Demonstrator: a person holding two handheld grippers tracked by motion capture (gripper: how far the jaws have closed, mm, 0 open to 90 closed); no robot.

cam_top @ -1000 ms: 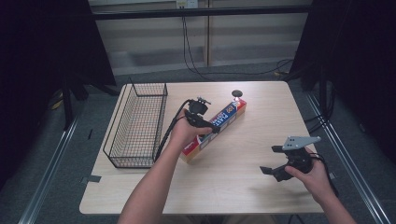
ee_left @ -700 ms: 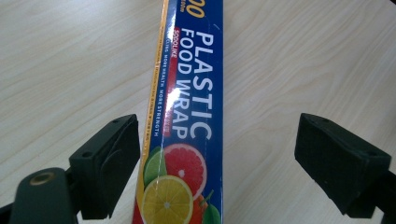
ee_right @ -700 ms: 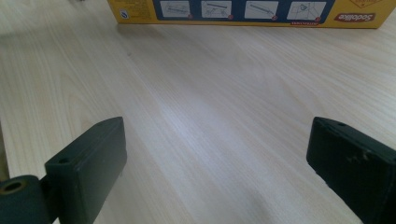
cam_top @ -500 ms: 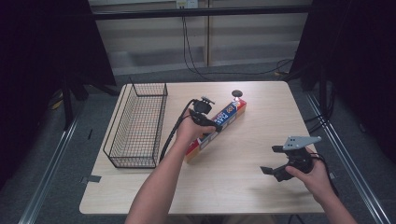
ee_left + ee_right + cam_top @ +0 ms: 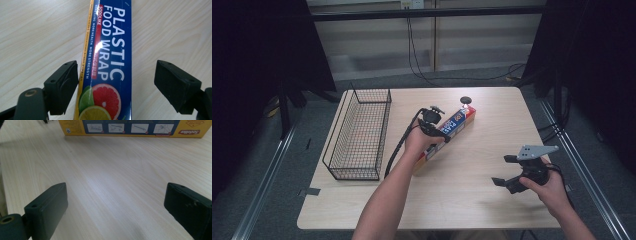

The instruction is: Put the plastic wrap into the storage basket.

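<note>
Wire basket [image 5: 357, 135] at bench [image 5: 492, 100] 9 o'clock. Plastic wrap box [image 5: 107, 65] lies centre, toward 12; left gripper [image 5: 432, 122] jaws spread astride it. Step: pre-grasp, likely. Next: close squarely on box. Right gripper [image 5: 512, 172] at 4 o'clock, jaws spread, empty.

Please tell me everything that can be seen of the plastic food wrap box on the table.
The plastic food wrap box is a long, narrow carton, cardboard by its look. Its top face is glossy blue with white lettering, a red label strip and pictured citrus slices; one long side is yellow with small instruction pictures. It lies flat and diagonal on the wooden table, right of the wire basket. The left gripper straddles it, jaws open; whether one jaw touches its yellow edge cannot be told.
</note>
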